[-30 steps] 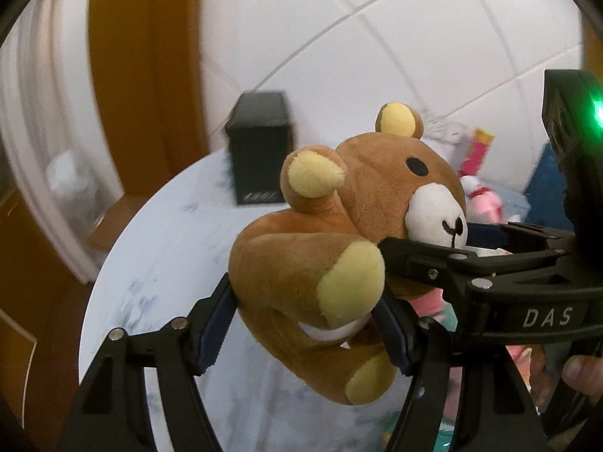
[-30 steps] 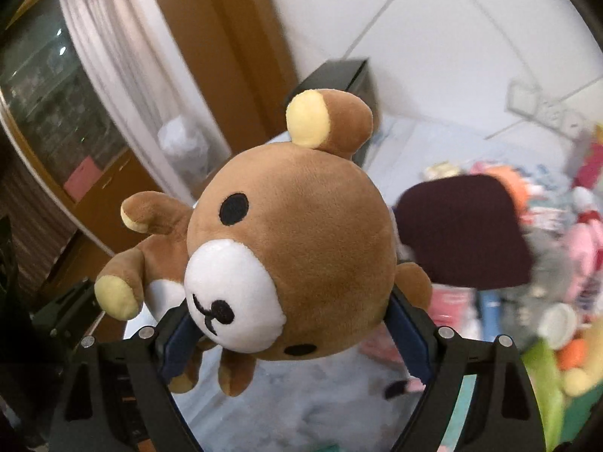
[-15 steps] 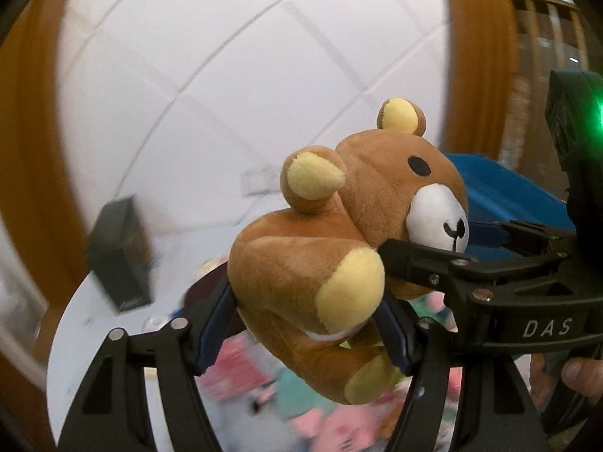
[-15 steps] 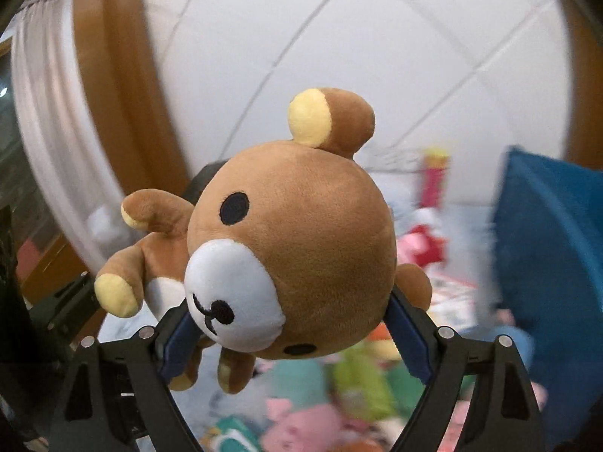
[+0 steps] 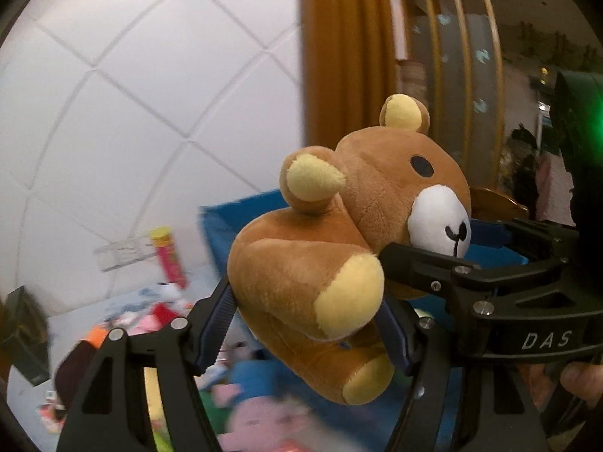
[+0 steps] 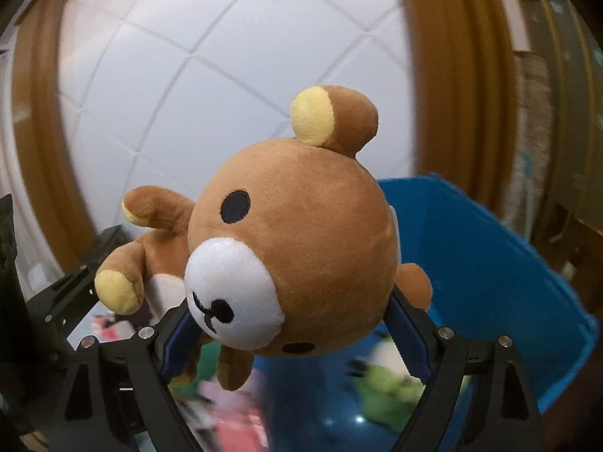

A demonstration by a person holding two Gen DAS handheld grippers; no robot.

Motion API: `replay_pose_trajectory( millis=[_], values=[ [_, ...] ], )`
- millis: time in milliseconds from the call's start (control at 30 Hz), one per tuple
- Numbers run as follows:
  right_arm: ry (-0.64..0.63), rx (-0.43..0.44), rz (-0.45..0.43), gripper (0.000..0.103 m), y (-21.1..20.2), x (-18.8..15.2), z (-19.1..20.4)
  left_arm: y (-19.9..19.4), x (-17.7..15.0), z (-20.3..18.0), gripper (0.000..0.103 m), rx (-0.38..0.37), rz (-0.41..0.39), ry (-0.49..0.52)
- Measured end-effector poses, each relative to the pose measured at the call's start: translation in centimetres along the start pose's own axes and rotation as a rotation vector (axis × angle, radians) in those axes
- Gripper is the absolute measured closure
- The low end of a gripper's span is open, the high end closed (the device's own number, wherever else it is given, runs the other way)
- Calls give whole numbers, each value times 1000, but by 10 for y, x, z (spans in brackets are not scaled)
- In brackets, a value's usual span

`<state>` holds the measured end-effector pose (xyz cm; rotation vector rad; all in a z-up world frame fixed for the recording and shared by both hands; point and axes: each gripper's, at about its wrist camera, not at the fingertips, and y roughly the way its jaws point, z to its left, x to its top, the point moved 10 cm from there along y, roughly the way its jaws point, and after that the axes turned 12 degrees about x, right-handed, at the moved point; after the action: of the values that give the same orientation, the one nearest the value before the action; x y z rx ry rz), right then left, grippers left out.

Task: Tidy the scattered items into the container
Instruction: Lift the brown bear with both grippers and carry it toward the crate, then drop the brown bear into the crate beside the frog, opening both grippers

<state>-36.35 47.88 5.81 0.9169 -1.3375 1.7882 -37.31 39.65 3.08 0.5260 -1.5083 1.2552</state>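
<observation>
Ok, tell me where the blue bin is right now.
In the right wrist view the blue bin sits right of and behind the teddy bear; in the left wrist view it is behind the bear.

We can't really make out the toys on the counter [image 5: 34, 388], they're just pink and green smears. The teddy bear [image 6: 301, 263] covers part of the blue bin [image 6: 490, 282], and that green blob [image 6: 392, 388] inside is maybe another plush.
</observation>
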Motion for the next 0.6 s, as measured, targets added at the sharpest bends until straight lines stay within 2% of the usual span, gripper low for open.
replay_pose_trajectory(
  millis=[167,367,467,600],
  values=[
    [66,-34,23,14,-21,-14,-74,18,-2,-79,34,-42,53,56],
    [121,-45,46,13,-34,-36,-117,38,-6,-123,29,-60,109,84],
    [130,-42,55,9,-35,-40,-126,42,-4,-123,26,-35,104,99],
    [154,-47,42,1,-39,-39,-136,42,1,-119,16,-17,98,91]
  ],
)
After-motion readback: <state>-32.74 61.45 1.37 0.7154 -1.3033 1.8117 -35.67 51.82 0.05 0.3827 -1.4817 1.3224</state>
